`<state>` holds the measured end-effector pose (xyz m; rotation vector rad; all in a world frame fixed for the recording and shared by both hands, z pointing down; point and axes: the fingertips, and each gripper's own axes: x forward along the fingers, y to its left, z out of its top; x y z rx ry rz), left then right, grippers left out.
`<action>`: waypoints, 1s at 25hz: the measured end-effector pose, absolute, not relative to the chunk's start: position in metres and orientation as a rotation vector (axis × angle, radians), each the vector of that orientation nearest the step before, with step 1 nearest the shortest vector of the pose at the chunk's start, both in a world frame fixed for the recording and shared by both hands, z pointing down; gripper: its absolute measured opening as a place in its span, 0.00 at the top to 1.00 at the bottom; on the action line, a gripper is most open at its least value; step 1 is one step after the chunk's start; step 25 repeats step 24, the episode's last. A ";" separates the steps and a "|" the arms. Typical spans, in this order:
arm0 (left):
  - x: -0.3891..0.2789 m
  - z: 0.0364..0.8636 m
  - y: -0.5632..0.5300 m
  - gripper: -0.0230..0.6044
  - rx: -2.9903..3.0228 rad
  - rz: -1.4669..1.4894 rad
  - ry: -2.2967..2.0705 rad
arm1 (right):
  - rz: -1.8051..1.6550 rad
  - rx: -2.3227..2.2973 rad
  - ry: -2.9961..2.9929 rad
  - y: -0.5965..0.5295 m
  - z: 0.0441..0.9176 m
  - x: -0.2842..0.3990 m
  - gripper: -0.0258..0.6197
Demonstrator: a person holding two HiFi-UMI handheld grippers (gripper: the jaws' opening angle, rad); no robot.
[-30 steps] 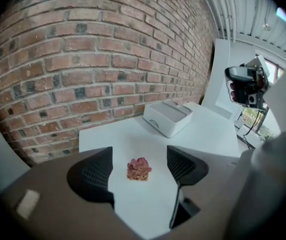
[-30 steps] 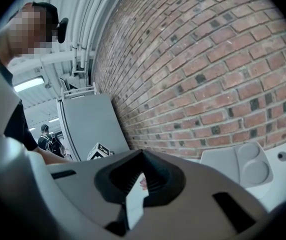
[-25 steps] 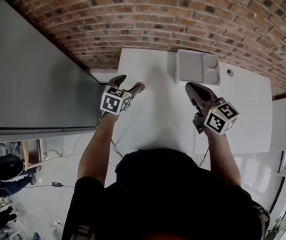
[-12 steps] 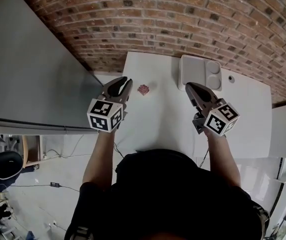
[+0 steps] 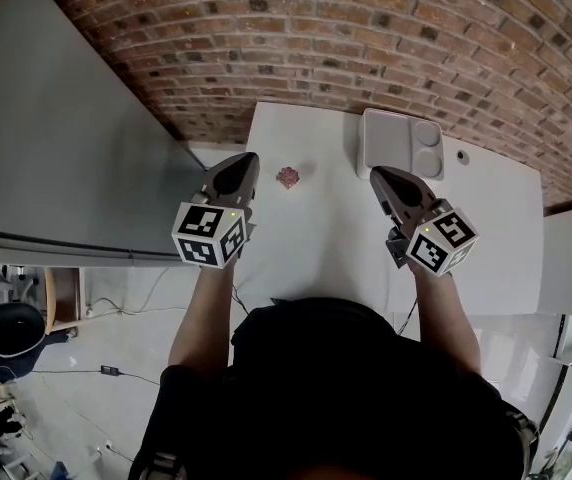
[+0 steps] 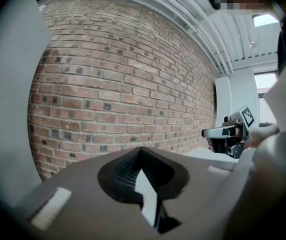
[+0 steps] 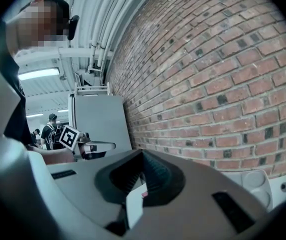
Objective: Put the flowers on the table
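Flower (image 5: 287,177) lies loose on the worktop (image 5: 318,236) near its far left corner, just right of my left tongs (image 5: 235,174), closing fully together on nothing, so left's nearer; my right tongs (image 5: 385,181), together too and empty, sit well apart.

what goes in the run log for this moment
stage: flower placed | flower: lying on table, apart from both grippers | left gripper: shut, empty | right gripper: shut, empty
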<state>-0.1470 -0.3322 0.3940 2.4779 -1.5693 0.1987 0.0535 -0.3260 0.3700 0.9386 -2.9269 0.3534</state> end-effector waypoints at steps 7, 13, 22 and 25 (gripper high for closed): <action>-0.144 0.397 -0.333 0.95 2.469 0.215 -1.565 | 0.310 0.950 -2.918 -0.324 0.368 0.055 0.95; -0.142 0.395 -0.332 0.95 2.468 0.204 -1.563 | 0.307 0.945 -2.933 -0.323 0.366 0.058 0.95; -0.142 0.395 -0.332 0.95 2.461 0.196 -1.564 | 0.290 0.949 -2.939 -0.324 0.363 0.060 0.95; -0.142 0.396 -0.331 0.95 2.456 0.196 -1.567 | 0.287 0.950 -2.939 -0.324 0.363 0.062 0.95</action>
